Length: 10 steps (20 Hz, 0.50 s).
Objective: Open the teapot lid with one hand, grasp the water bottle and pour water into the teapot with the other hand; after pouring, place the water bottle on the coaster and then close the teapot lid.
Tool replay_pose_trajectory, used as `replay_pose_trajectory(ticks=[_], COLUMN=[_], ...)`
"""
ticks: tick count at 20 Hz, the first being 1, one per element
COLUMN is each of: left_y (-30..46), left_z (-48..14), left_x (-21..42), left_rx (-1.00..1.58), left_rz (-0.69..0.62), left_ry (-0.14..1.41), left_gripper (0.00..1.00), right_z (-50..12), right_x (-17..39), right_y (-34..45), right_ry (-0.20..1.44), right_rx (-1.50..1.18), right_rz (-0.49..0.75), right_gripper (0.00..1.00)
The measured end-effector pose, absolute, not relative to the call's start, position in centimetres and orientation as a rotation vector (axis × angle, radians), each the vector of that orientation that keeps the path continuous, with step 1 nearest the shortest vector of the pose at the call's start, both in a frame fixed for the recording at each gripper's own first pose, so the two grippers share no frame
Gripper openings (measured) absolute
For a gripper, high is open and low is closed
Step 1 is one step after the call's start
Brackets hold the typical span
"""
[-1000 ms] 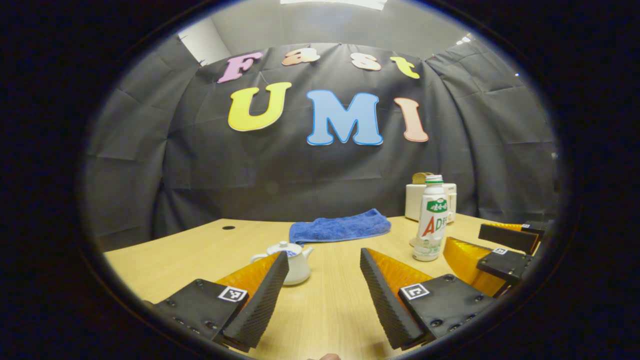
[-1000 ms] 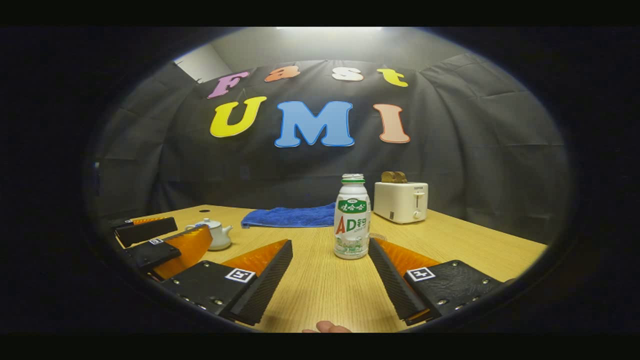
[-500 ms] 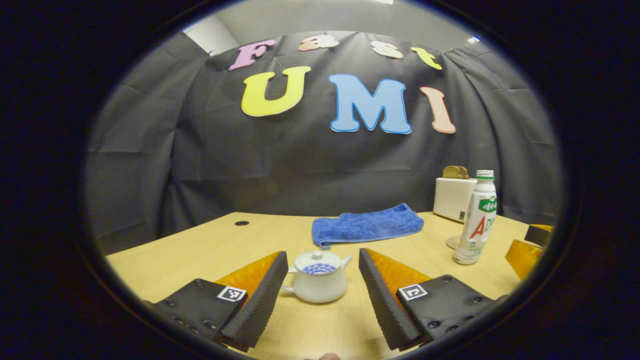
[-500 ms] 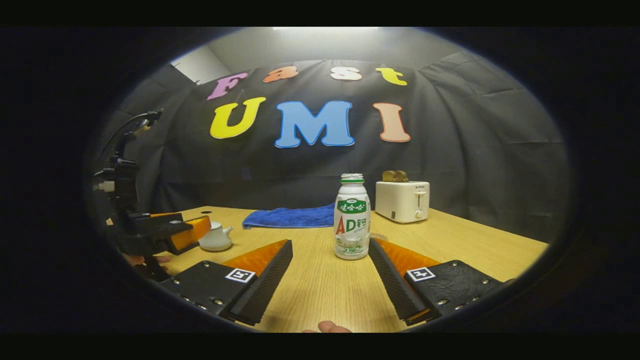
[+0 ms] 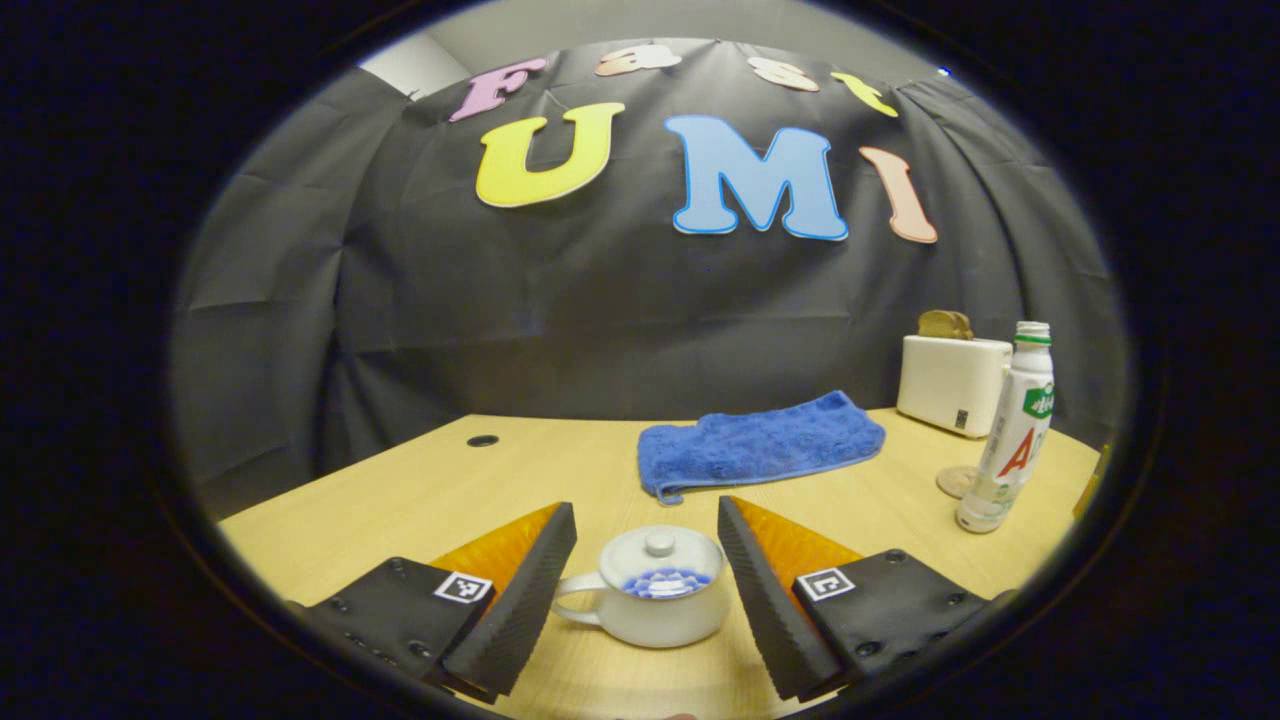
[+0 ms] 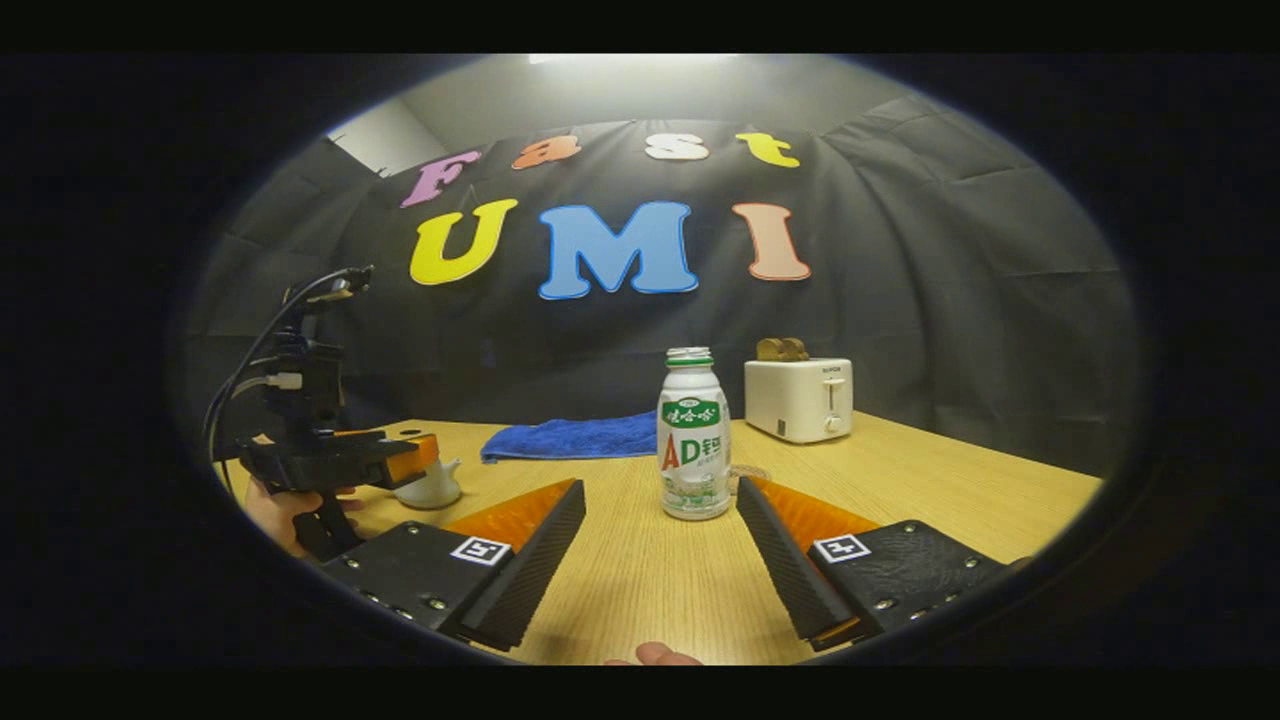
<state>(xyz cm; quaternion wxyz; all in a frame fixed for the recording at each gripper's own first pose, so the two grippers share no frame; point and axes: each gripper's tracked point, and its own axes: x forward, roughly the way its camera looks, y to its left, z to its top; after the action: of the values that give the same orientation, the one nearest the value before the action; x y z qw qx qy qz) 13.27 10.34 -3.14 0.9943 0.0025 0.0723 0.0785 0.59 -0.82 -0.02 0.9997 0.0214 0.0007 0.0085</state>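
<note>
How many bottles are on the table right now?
1. The water bottle stands upright on the table ahead of the open right gripper, in front of the toaster. Others may be out of view.

Low, wallward views — shared table (image 5: 560, 470)

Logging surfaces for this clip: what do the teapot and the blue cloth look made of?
Teapot: apparently glazed ceramic, white and smooth with a soft sheen, blue pattern on the lid. Blue cloth: looks like terry or microfibre, its surface nubby, matte and rumpled.
</note>
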Motion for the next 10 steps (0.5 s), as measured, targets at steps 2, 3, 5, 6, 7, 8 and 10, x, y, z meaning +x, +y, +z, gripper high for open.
replay_pose_trajectory(ticks=[2, 3, 5, 6, 7, 8, 10], left_y=[10.5, 10.6, 10.9, 10.7, 10.1, 9.5, 9.4], left_z=[-2.8, -2.8, -2.7, -2.6, -2.9, -3.0, -2.7], left_x=[13.6, 13.9, 14.1, 14.4, 14.5, 14.7, 15.1], left_rx=[0.021, 0.028, 0.036, 0.041, 0.046, 0.046, 0.021], left_rz=[0.160, 0.161, 0.172, 0.161, 0.137, 0.104, 0.082], left_ry=[0.129, 0.124, 0.122, 0.121, 0.126, 0.131, 0.119], left_gripper=[0.98, 0.97, 0.84, 0.67, 0.60, 0.53, 0.26], right_z=[0.0, 0.0, 0.0, 0.0, 0.0, 0.0, 0.0], right_x=[0.6, 0.6, 0.6, 0.6, 0.6, 0.6, 0.6], right_y=[-0.8, -0.7, -0.8, -0.8, -0.8, -0.8, -0.8], right_ry=[0.001, 0.002, 0.002, 0.003, 0.004, 0.005, 0.007], right_rx=[0.035, 0.033, 0.032, 0.033, 0.034, 0.036, 0.040], right_rz=[0.019, 0.021, 0.019, 0.019, 0.019, 0.020, 0.022], right_gripper=[0.94, 0.94, 0.95, 0.95, 0.94, 0.95, 0.95])
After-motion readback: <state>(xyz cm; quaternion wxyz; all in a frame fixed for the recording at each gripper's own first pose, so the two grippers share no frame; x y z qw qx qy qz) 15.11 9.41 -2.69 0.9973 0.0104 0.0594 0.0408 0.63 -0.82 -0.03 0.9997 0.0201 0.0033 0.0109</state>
